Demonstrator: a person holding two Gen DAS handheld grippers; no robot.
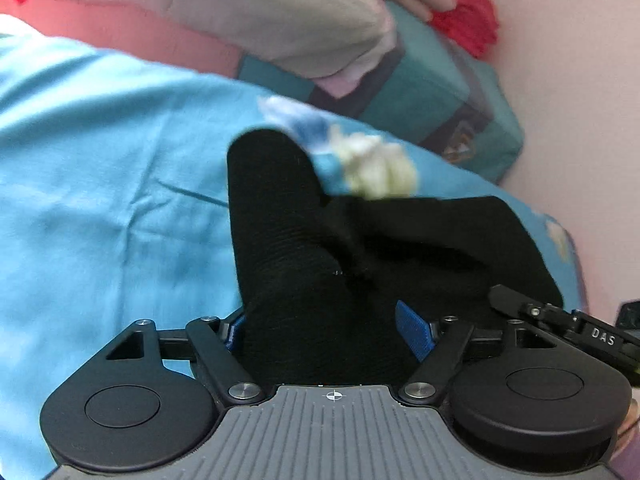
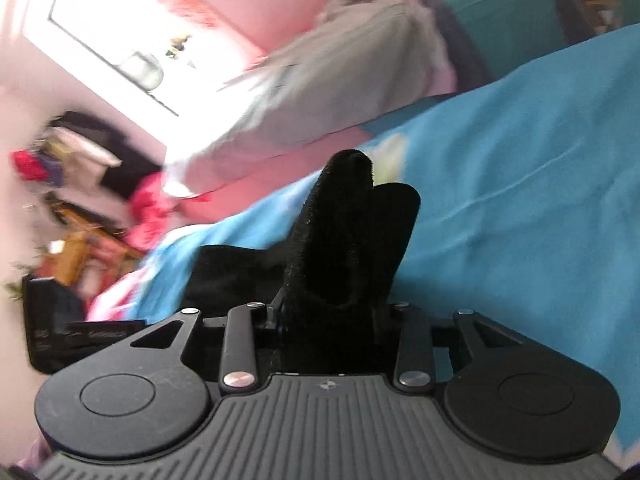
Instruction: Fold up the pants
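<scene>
Pants (image 1: 320, 280), black and ribbed, fill both grippers' jaws. The left gripper (image 1: 328, 332) has a thick bunch between its blue pads (image 1: 412, 330), seemingly pinched, and the cloth runs straight ahead of it and off to its right across the blue bedsheet (image 1: 100, 184). The right gripper (image 2: 328, 320) stands part closed on a fold that rises straight ahead. Both hold one end, so the long axis stretches away from them; neither seems nearer.

Bare blue sheet (image 1: 100, 168) fills the left of the left wrist view, free to pass. Black pants (image 1: 312, 280) block centre; a grey pillow (image 1: 280, 20) crowds the top.
</scene>
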